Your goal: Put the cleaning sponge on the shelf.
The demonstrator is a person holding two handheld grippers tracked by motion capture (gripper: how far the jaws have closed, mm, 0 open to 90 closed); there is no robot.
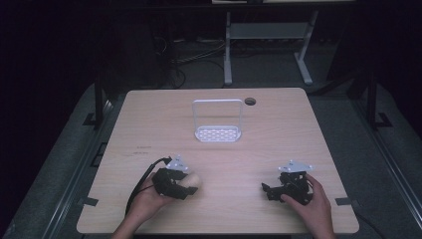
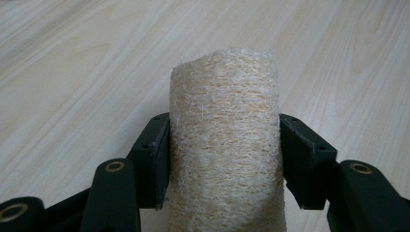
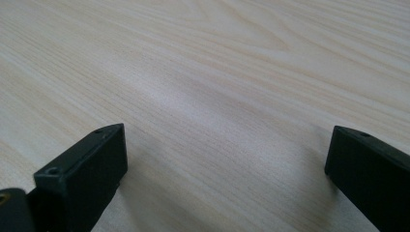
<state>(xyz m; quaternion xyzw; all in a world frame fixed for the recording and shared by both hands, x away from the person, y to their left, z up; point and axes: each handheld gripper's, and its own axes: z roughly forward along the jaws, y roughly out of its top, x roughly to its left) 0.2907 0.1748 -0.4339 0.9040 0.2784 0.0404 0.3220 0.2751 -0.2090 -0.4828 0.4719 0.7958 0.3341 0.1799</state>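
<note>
A beige loofah roll (image 1: 194, 179) lies at the front left of the wooden table (image 1: 149, 119). My left gripper (image 1: 187, 185) is shut on it. In the left gripper view both black pads press into the sides of the fibrous loofah roll (image 2: 225, 121), which stands up between the jaws of the left gripper (image 2: 225, 162). At the front right, my right gripper (image 1: 267, 189) rests low over the table, pointing left. In the right gripper view, the right gripper (image 3: 225, 159) is open, with bare wood between its jaws.
A white wire rack (image 1: 218, 133) with a tall handle and a perforated base stands at the middle back of the table. A round cable hole (image 1: 250, 101) sits near the far edge. Desk legs and cables lie on the dark floor beyond.
</note>
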